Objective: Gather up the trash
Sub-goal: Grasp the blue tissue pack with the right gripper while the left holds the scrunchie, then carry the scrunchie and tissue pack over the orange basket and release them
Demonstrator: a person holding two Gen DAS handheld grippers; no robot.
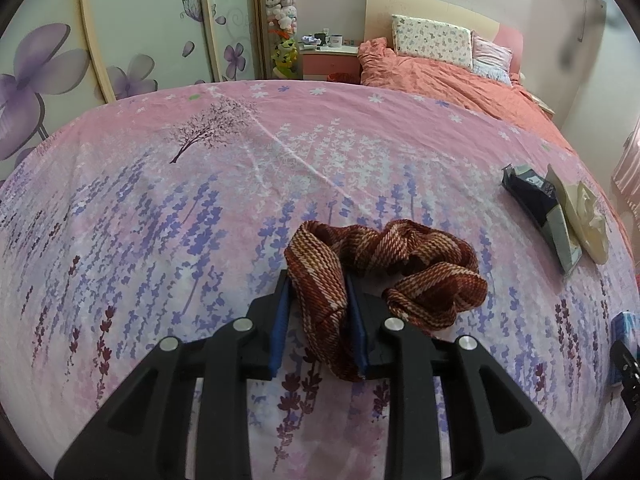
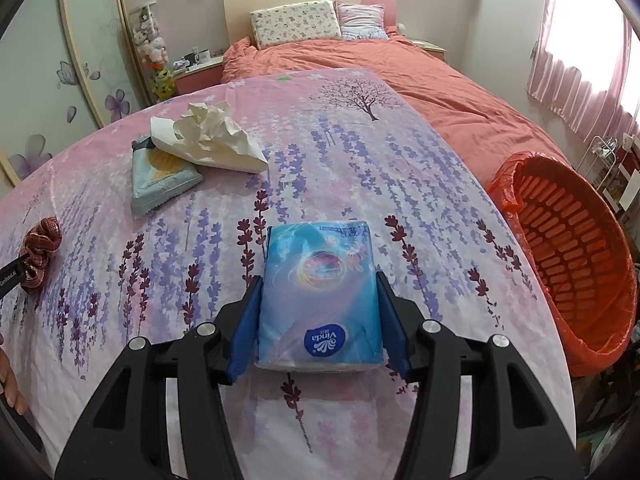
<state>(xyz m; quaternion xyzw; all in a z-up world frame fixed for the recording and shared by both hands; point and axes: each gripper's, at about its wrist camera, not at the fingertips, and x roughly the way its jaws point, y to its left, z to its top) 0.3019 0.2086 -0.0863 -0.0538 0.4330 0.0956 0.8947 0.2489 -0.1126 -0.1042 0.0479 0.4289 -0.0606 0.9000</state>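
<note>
A blue tissue pack (image 2: 320, 300) lies on the flowered bedspread (image 2: 360, 168), clamped in my right gripper (image 2: 320, 322). My left gripper (image 1: 318, 324) pinches a red scrunchie (image 1: 384, 268). Next, I judge, carry the pack to the orange bin (image 2: 576, 240) at right.

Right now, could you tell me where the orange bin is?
In the right wrist view the orange bin stands at the far right, beside the flowered bedspread.
</note>
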